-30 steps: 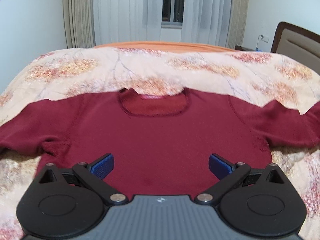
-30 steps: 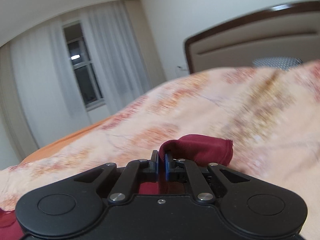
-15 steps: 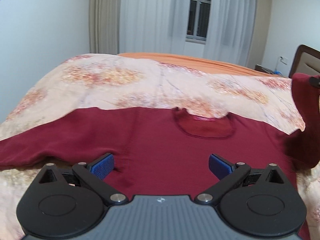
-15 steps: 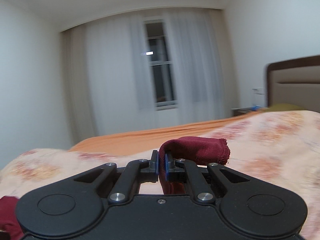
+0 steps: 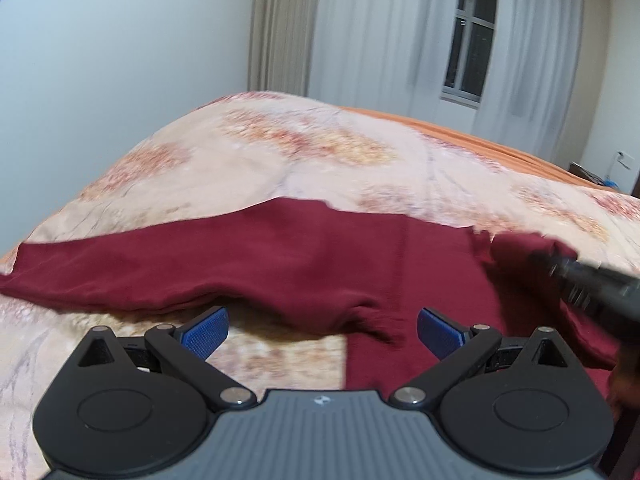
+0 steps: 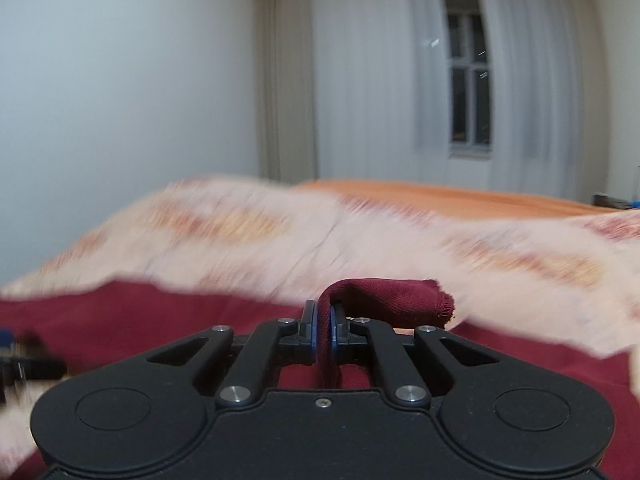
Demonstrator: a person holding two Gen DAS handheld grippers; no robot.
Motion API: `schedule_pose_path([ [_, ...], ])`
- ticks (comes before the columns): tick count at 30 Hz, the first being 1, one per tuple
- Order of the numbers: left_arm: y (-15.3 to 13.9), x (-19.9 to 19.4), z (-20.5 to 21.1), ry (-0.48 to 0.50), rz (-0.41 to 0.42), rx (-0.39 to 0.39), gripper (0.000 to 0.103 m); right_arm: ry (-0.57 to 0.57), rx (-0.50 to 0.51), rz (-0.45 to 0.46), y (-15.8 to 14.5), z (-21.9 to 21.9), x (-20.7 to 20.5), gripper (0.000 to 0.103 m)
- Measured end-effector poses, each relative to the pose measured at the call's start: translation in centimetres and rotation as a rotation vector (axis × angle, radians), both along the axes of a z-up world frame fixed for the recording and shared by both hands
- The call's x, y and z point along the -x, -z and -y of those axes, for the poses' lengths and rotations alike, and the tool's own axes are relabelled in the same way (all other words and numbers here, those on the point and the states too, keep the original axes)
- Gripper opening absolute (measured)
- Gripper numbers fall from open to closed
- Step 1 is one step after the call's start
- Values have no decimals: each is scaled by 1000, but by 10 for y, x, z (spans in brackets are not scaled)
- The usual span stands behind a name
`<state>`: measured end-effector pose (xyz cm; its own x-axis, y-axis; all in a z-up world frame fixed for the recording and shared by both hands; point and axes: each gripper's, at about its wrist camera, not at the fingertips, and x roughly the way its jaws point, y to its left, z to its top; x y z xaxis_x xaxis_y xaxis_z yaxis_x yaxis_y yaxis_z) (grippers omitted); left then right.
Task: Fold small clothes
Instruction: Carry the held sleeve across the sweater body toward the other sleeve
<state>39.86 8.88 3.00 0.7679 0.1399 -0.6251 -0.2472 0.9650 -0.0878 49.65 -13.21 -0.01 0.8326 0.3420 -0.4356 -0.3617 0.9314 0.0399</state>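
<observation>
A dark red sweater (image 5: 304, 264) lies flat on the floral bedspread (image 5: 280, 160). Its left sleeve (image 5: 120, 276) stretches out to the left. My left gripper (image 5: 322, 328) is open and empty, low over the left armpit of the sweater. My right gripper (image 6: 323, 322) is shut on the cuff of the right sleeve (image 6: 384, 296) and holds it over the sweater's body (image 6: 140, 320). The right gripper also shows in the left wrist view (image 5: 592, 284) at the right, blurred.
The bed runs back to an orange sheet (image 5: 480, 136) below a curtained window (image 5: 468, 40). A white wall (image 5: 120, 60) stands to the left. The tip of the left gripper (image 6: 24, 356) shows at the left edge of the right wrist view.
My right gripper has carried the sleeve cuff leftward over the sweater's body. My left gripper has swung left, from the sweater's middle to its left armpit and sleeve.
</observation>
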Motion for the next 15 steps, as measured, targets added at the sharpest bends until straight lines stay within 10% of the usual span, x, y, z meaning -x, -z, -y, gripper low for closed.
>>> schedule_pose_path([
  [6,9,0,-16,-31,12,27,103,-75,109,-30,33,-38,17,8],
  [15,5,-13,-5,-20,75,92,103,-197,77,-40,17,-20,32,68],
])
